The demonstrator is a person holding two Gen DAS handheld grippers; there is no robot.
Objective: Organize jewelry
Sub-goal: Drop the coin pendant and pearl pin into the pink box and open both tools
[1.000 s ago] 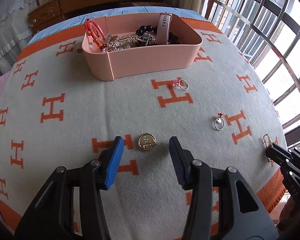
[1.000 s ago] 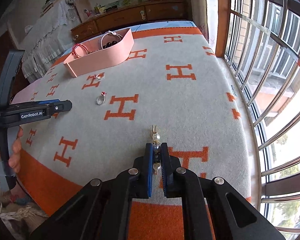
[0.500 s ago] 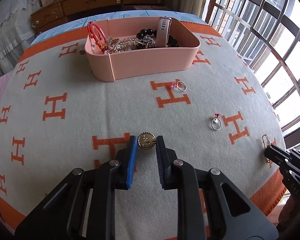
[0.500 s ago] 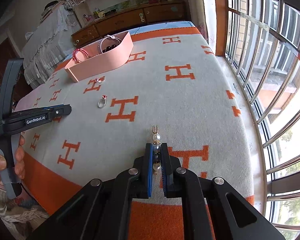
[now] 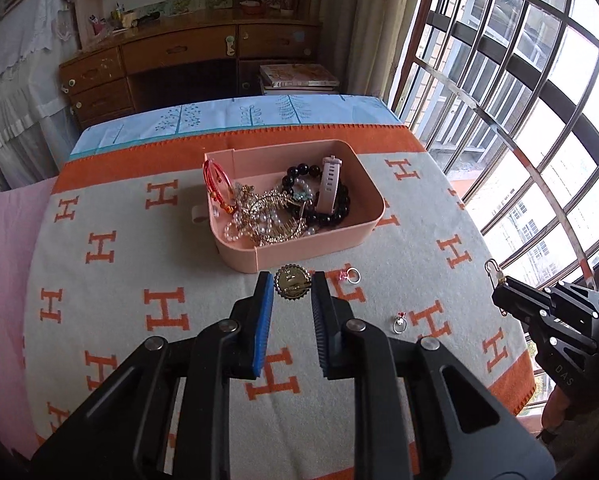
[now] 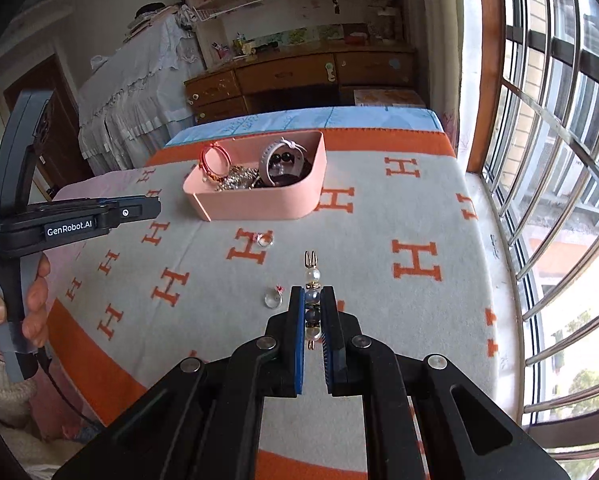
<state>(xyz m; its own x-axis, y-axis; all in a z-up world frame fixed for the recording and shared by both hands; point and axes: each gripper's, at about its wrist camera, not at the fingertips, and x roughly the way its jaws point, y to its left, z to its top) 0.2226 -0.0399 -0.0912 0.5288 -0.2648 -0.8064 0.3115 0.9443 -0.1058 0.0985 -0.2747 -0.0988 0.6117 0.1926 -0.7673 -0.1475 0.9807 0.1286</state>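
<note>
My left gripper [image 5: 291,279] is shut on a round gold brooch [image 5: 292,286], held in the air just in front of the pink tray [image 5: 299,250]. The tray holds several bracelets, pearl strings and a pink watch strap. My right gripper [image 6: 312,291] is shut on a beaded pearl pin [image 6: 312,276] and is lifted above the blanket. The left wrist view shows the same right gripper [image 5: 539,312] at the right edge. Two rings lie on the blanket: a pink-stone ring [image 5: 349,275] close to the tray and a red-stone ring [image 5: 399,322] nearer to me.
A grey blanket [image 5: 139,248] with orange H marks covers the bed. A barred window [image 5: 519,80] runs along the right side and a wooden desk [image 5: 187,60] stands behind. A hand [image 6: 3,308] holds the left gripper's handle [image 6: 79,220].
The left jaws closed on the gold brooch and lifted it off the blanket toward the tray. The right gripper rose with the beaded pin still in it.
</note>
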